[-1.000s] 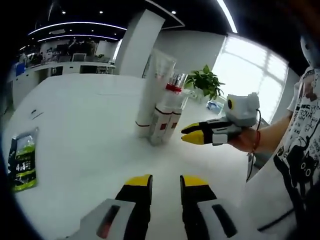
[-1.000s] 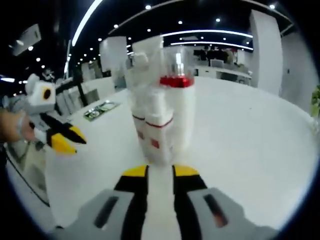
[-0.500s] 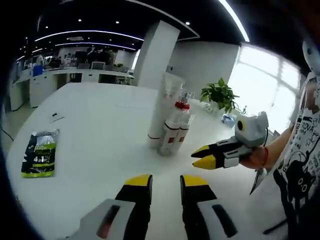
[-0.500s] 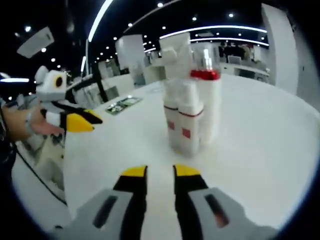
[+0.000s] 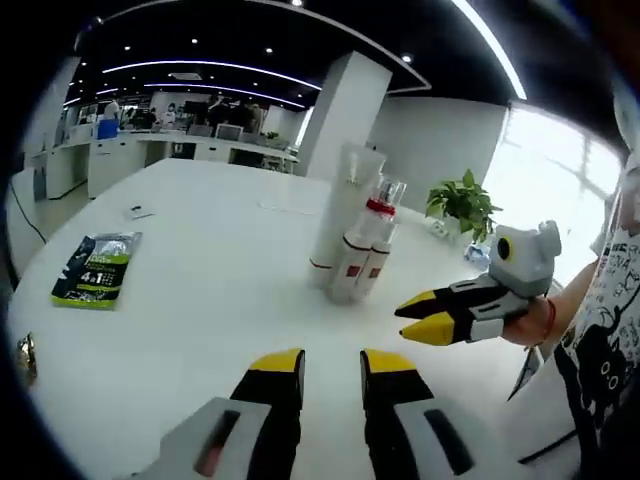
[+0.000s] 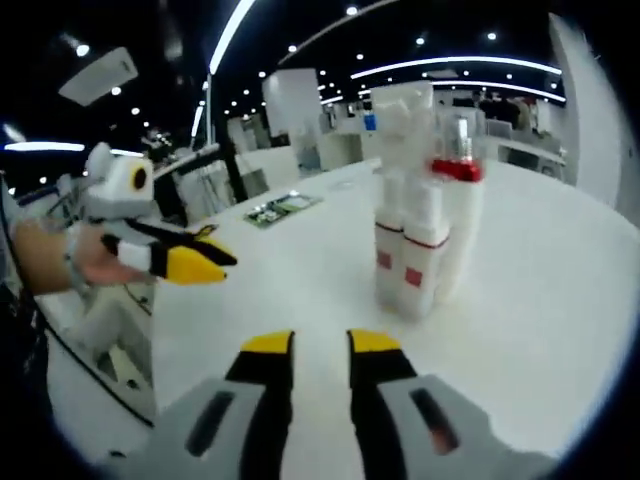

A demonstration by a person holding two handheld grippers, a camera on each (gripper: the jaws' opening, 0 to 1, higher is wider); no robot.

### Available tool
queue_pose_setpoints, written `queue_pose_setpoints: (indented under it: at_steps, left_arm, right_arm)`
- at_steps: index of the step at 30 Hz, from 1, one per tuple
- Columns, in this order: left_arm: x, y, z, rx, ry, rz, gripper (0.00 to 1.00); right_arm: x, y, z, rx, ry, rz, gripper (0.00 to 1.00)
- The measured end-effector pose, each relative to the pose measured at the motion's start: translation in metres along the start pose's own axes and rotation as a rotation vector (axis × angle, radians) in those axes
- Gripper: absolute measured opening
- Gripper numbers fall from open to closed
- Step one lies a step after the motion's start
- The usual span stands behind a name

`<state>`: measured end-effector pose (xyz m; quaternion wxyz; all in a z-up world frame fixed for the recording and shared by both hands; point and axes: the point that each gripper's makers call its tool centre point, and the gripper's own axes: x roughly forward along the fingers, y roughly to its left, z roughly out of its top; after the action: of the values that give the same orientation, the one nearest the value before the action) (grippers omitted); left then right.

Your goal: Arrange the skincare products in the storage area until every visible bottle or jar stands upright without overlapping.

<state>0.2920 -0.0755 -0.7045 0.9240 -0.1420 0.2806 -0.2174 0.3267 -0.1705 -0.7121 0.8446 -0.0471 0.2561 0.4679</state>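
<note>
Bottles (image 5: 352,245) upright, centre frame on desk (image 5: 200,320), well beyond left gripper (image 5: 331,362); right gripper (image 6: 318,343) too. Both fingers slightly spread, empty.

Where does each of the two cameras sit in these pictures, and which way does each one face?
Left gripper view: rides the left gripper, looking across the white table at the cluster of skincare bottles; the right gripper and the hand holding it enter from the right.
Right gripper view: rides the right gripper, facing the same cluster of skincare bottles from another side; the left gripper and its hand enter from the left.
Shared: the table, the bottles, a green packet and both grippers.
</note>
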Motion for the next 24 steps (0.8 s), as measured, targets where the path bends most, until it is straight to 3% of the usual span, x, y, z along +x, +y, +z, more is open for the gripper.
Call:
queue_pose_setpoints:
  at_steps: [5, 11, 13, 17, 21, 24]
  left_arm:
    - [0.003, 0.001, 0.015, 0.013, -0.051, 0.025, 0.23]
    - [-0.016, 0.032, 0.029, 0.042, -0.073, 0.121, 0.23]
    - [-0.027, 0.052, 0.037, 0.050, -0.096, 0.172, 0.23]
    - [-0.049, 0.104, 0.053, 0.015, -0.152, 0.289, 0.24]
    - [-0.065, 0.152, 0.057, 0.016, -0.102, 0.331, 0.24]
    - [-0.075, 0.182, 0.060, -0.018, -0.113, 0.365, 0.25]
  right_arm:
    - [-0.009, -0.011, 0.000, 0.009, -0.008, -0.032, 0.19]
    - [-0.001, -0.018, 0.007, 0.051, -0.023, -0.064, 0.19]
    - [0.003, -0.018, 0.014, 0.071, -0.043, -0.071, 0.20]
    - [0.020, -0.009, 0.050, 0.038, -0.134, -0.072, 0.22]
    - [0.045, 0.003, 0.077, 0.012, -0.156, -0.097, 0.23]
    - [0.068, 0.015, 0.093, 0.030, -0.162, -0.083, 0.24]
